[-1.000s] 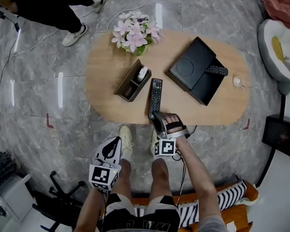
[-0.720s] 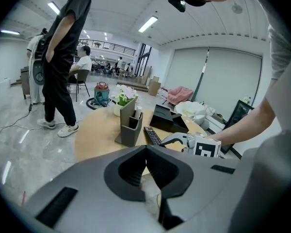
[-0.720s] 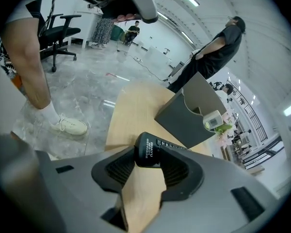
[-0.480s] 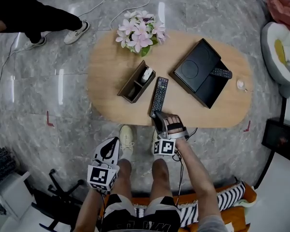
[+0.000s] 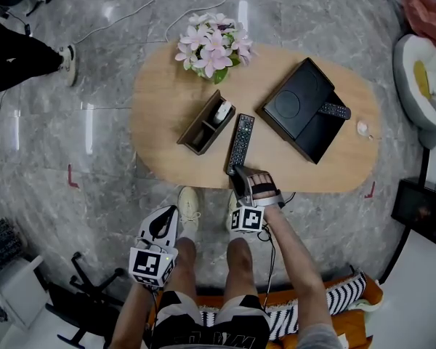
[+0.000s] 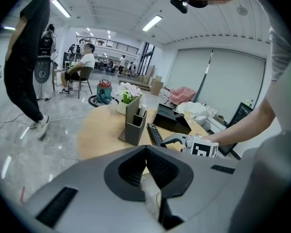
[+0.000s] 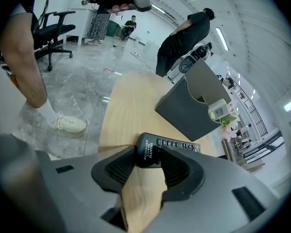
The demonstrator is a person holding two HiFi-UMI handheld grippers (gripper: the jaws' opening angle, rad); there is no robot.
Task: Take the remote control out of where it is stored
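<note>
Two grippers are close to the person. The left gripper (image 5: 165, 219) hangs at 7 o'clock off the table (image 5: 160, 100), pinched closed on nothing. The right gripper (image 5: 236, 171) squeezes the near end of the remote control (image 5: 240, 142), which lies flat on the table (outside the brown holder (image 5: 200, 124) at its 10 o'clock). Farther off are flowers (image 5: 212, 46) at 11 o'clock and a black box (image 5: 296, 102) at 2 o'clock.

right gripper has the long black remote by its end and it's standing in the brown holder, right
No. The right gripper grips the long black remote by its end, but the remote lies flat on the table, beside the brown holder. The head view shows it.
</note>
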